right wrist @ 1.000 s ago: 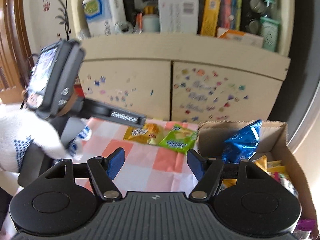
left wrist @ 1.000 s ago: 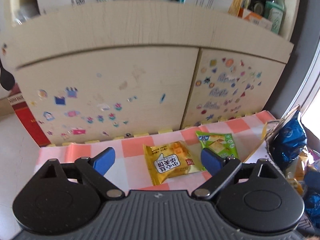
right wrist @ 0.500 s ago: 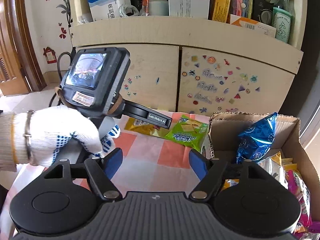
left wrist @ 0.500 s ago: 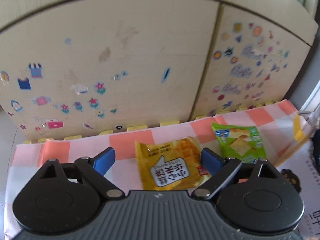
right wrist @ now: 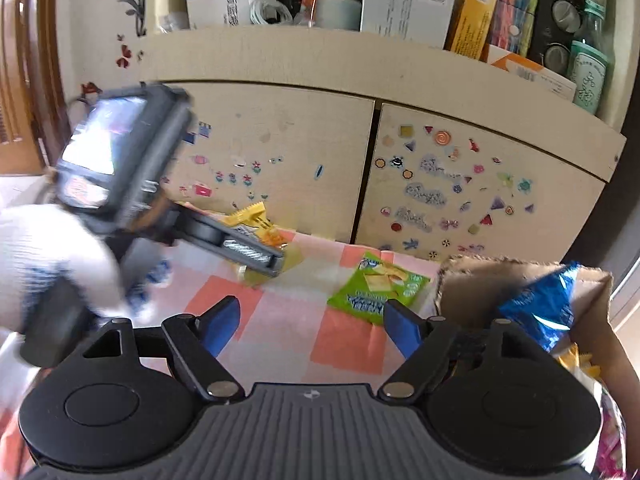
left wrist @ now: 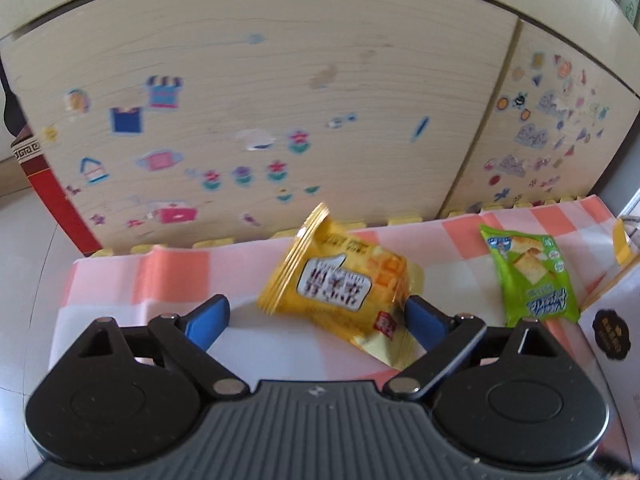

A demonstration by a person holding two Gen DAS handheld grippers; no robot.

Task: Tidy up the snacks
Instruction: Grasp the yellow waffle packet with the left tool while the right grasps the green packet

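- Snacks lie on a checked cloth: a glossy yellow packet [left wrist: 340,284] sits between the spread blue fingers [left wrist: 208,318] of the left tool [left wrist: 316,316], nearer the right-hand finger, which looks to touch its crinkled edge; its far sealed end is tilted up off the cloth.
- Left tool: jaws wide apart, pressing on nothing.
- Right tool [right wrist: 310,328]: its jaws have just been opening and stand wide, with only cloth between the blue fingers [right wrist: 222,326].
- Just beyond the right tool's right-hand finger lies a flat green packet [right wrist: 376,288], crimped at its ends; it is well to the right of the left tool.
- Checked cloth [right wrist: 280,320], pink and white squares, soft and slightly creased, covers the tabletop.
- Right of the right tool stands an open cardboard box [right wrist: 472,292] with ragged flaps, holding a shiny blue foil bag [right wrist: 540,308].
- To the right tool's left, a white knitted glove [right wrist: 52,264] grips the left tool's dark handle.
- Beyond both tools, pale wood-grain cabinet doors [left wrist: 280,100] carry small stickers.
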